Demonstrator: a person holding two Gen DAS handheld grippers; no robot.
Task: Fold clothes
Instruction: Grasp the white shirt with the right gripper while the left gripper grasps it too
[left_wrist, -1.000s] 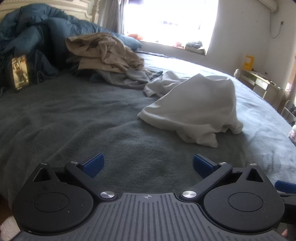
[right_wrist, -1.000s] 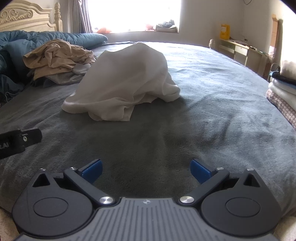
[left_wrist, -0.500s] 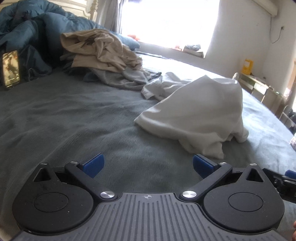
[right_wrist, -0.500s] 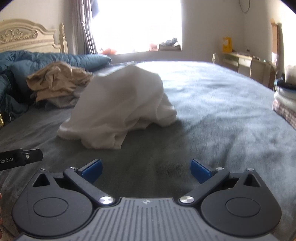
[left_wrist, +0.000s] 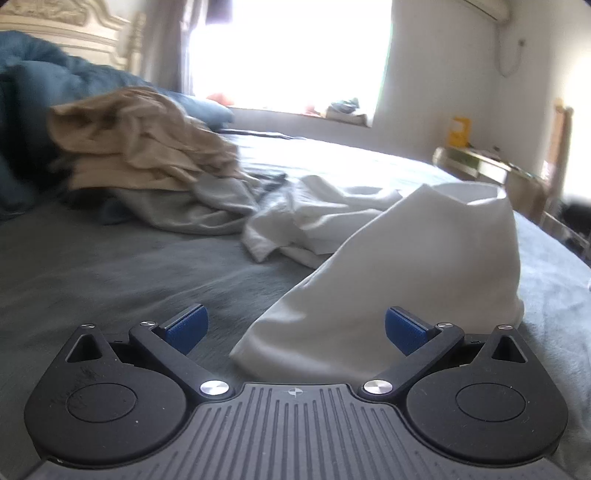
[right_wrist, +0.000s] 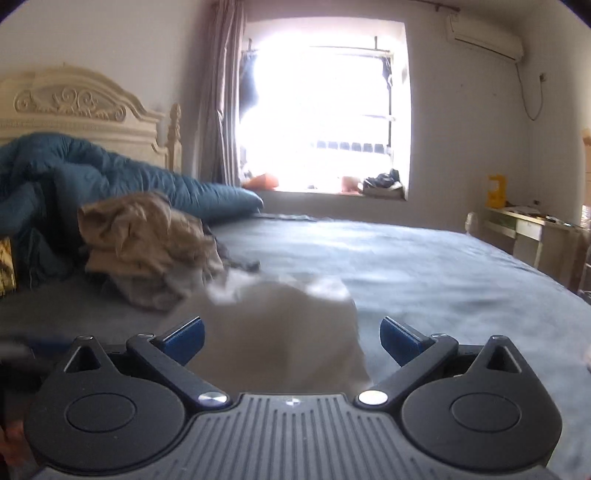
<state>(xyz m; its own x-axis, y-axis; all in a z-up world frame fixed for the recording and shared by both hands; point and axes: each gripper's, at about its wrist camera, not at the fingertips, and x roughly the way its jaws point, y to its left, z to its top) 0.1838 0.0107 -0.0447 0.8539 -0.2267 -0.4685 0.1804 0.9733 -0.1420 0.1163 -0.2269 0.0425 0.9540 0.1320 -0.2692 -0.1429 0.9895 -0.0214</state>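
A white garment (left_wrist: 413, 266) lies heaped on the grey bed cover (left_wrist: 110, 266), standing up in a peak. My left gripper (left_wrist: 295, 328) is open, and the garment's near edge sits between its blue pads (left_wrist: 186, 326). In the right wrist view the same white garment (right_wrist: 280, 332) fills the space between the open fingers of my right gripper (right_wrist: 291, 334). Neither gripper holds cloth. A second white piece (left_wrist: 314, 218) lies crumpled behind the heap.
A pile of tan clothes (left_wrist: 136, 140) on a grey garment (left_wrist: 192, 210) sits at the back left, beside a blue duvet (right_wrist: 92, 173) and cream headboard (right_wrist: 70, 107). A desk (right_wrist: 528, 225) stands at the right below a bright window (right_wrist: 321, 114).
Both grippers have moved forward and low over the bed toward the white garment, which now lies between their fingers. Both stay open.
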